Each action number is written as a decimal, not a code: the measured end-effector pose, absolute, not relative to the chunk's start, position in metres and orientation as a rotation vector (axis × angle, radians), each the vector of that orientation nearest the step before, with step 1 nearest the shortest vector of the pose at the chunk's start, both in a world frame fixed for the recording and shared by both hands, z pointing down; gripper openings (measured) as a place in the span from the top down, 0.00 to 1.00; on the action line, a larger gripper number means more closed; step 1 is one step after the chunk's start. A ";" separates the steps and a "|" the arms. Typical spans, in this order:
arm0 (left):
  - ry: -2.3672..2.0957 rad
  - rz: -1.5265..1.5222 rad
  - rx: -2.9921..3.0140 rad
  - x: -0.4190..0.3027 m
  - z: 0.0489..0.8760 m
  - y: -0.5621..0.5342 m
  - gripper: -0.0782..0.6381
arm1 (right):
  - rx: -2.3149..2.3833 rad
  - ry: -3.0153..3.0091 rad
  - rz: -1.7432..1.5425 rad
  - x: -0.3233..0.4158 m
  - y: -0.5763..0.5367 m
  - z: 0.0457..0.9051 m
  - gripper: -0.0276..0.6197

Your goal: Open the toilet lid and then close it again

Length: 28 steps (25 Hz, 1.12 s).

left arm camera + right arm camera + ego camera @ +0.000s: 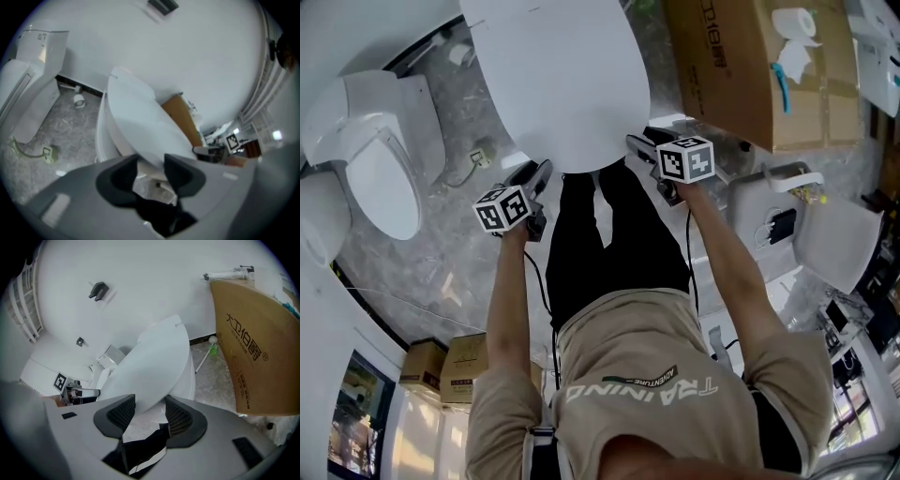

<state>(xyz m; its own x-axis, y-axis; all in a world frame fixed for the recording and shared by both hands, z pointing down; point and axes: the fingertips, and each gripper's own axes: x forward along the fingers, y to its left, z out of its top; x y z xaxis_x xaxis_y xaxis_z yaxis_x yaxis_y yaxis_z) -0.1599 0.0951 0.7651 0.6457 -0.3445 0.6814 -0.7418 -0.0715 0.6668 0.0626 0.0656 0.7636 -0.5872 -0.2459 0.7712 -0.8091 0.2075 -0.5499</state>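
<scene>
Head view: the tilted-up toilet lid [553, 75] fills twelve o'clock. The left tongs [542, 171] and right tongs [639, 142] pinch its near rim at seven and five. The shirt [647, 389] reads TRAINING.

Left gripper view: rim clamped between the jaws, open floor [61, 126] at nine.

Right gripper view: rim clamped likewise, with a cardboard box [253, 343] marked 大卫伯爵 close at three.

Right gripper [149, 403] is gripping the tilted toilet lid [154, 357] edge. Cardboard box [253, 352] is standing at right.

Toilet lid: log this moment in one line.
toilet lid: partly raised | left gripper: clamped on front edge | right gripper: clamped on front edge
</scene>
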 end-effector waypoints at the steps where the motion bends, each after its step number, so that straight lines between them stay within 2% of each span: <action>1: -0.897 0.415 1.669 -0.160 0.761 0.093 0.65 | 0.976 -1.948 1.383 0.062 0.063 0.759 0.64; 28: -0.839 0.303 1.628 -0.173 0.652 0.028 0.62 | 1.080 -1.984 1.437 0.054 -0.008 0.643 0.64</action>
